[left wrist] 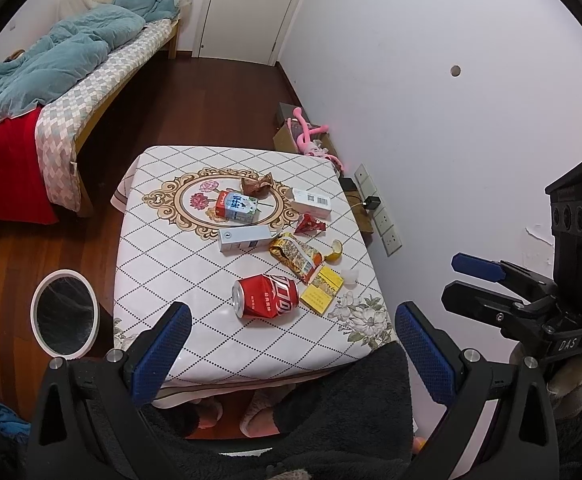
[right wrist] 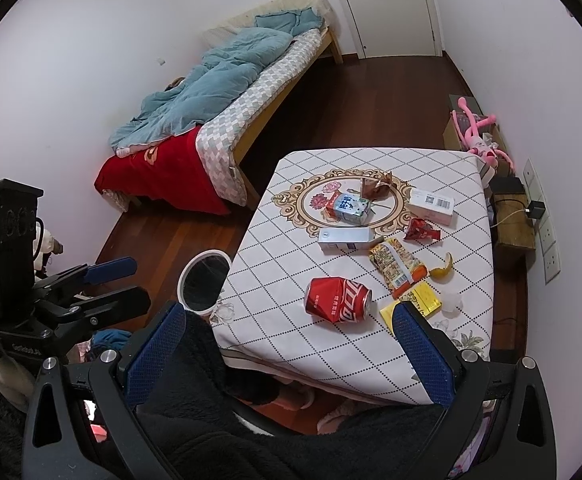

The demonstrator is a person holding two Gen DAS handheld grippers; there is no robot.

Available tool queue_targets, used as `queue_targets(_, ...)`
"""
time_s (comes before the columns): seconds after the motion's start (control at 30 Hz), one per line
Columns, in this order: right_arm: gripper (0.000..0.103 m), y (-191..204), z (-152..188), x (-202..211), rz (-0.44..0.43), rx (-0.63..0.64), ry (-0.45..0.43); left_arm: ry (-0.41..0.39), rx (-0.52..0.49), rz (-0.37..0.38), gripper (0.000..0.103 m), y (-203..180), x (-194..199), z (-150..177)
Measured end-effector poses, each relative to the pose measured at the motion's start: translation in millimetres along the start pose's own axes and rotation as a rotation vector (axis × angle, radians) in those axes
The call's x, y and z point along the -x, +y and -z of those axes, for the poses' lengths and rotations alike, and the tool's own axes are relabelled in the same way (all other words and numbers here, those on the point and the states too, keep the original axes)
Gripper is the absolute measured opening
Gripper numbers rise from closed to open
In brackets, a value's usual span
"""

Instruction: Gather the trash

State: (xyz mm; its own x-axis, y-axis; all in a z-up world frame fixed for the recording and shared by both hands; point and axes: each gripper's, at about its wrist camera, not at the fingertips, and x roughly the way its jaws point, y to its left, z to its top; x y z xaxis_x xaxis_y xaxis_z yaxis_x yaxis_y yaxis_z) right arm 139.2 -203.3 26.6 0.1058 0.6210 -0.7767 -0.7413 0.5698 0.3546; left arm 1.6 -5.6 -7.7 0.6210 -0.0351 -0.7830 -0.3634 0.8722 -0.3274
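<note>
Overlooking: a small table in a diamond-print cloth, seen from two hand-held grippers poised above its near edge; trash lies scattered over its centre and right side
Bin: a white-rimmed, dark-lined wastebasket on the wood floor just beside the table's left edge
Left gripper: released, blue pads spread wide, holding nothing; it hangs over the near edge, apart from every item
Red can: dented, on its side near the front of the table, closest of the trash to both grippers
Grey carton: flat behind the can; a milk carton lies behind that, on the cloth's floral medallion
Brown wrapper: crumpled at the medallion's far rim
Snack packet: torn, lying right of the grey carton; a yellow box touches its near end
Red wrapper: small, between the snack packet and a white box farther back
Peel: a yellow curl near the right edge; a clear cup just beside it
Right gripper: also released and empty; its right finger overlaps the yellow box in its own view, contact not clear
Background: a bed with a teal quilt at left; a pink toy by the wall
</note>
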Motion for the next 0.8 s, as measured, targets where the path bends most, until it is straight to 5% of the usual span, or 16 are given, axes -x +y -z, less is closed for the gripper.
queue_targets(0.8, 0.103, 0.0, -4.9, 4.3, 0.004, 0.007, -0.002, -0.007, -0.007, 0.008, 0.103, -0.2, 5.2, 1.8)
